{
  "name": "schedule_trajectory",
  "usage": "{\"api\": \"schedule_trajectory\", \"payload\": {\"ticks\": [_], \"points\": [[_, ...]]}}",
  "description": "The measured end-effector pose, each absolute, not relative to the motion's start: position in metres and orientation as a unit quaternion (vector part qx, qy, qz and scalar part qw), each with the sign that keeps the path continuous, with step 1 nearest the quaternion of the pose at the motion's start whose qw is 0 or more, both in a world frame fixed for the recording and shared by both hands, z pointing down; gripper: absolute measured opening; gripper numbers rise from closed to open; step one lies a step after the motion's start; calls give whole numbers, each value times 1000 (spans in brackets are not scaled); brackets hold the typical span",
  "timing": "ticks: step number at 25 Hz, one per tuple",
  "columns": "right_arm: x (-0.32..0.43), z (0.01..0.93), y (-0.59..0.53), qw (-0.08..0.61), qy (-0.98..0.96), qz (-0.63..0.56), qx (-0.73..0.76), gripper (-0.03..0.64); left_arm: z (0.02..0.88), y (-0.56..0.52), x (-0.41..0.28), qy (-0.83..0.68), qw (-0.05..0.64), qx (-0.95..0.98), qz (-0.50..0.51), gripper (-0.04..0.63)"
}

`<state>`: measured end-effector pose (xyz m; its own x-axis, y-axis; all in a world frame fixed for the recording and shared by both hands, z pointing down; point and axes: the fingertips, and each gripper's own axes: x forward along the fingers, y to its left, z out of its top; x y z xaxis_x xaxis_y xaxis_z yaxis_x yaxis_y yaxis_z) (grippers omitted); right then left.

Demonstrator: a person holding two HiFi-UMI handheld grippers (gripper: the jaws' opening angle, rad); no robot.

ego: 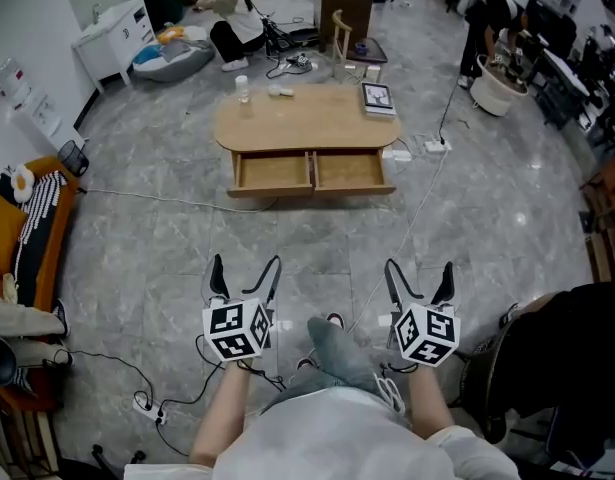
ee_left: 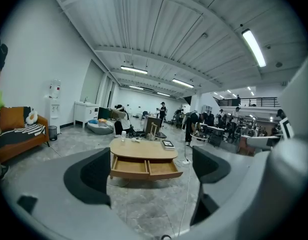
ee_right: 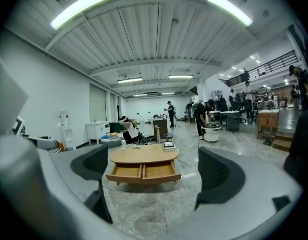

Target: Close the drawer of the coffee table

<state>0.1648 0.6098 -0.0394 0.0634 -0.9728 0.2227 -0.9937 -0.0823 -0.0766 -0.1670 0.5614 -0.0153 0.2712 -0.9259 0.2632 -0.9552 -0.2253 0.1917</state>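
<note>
Your left gripper [ego: 247, 264], right gripper [ego: 419, 266]: jaws spread, empty, both well short of coffee table [ego: 307, 118]; its drawer [ego: 277, 172] open.

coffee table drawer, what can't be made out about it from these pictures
drawer: one divided or two side by side, too small in every view
its handle: front too small, all views
white item on the coffee table: too small, head view
table base: hidden under the top, head view

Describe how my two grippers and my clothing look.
The left gripper and right gripper match: thin, curved black jaws, each backed by a white cube printed with black square markers. The person wears a white top.
</note>
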Motion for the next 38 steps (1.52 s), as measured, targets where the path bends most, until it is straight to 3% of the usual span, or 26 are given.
{"api": "schedule_trajectory", "payload": {"ticks": [28,38], "points": [[242,-16,307,55,-681,136,717,569,-1,286,-121,-638,168,749,69,499],[254,0,241,53,-687,158,707,570,7,235,-111,-649,179,734,89,499]]}}
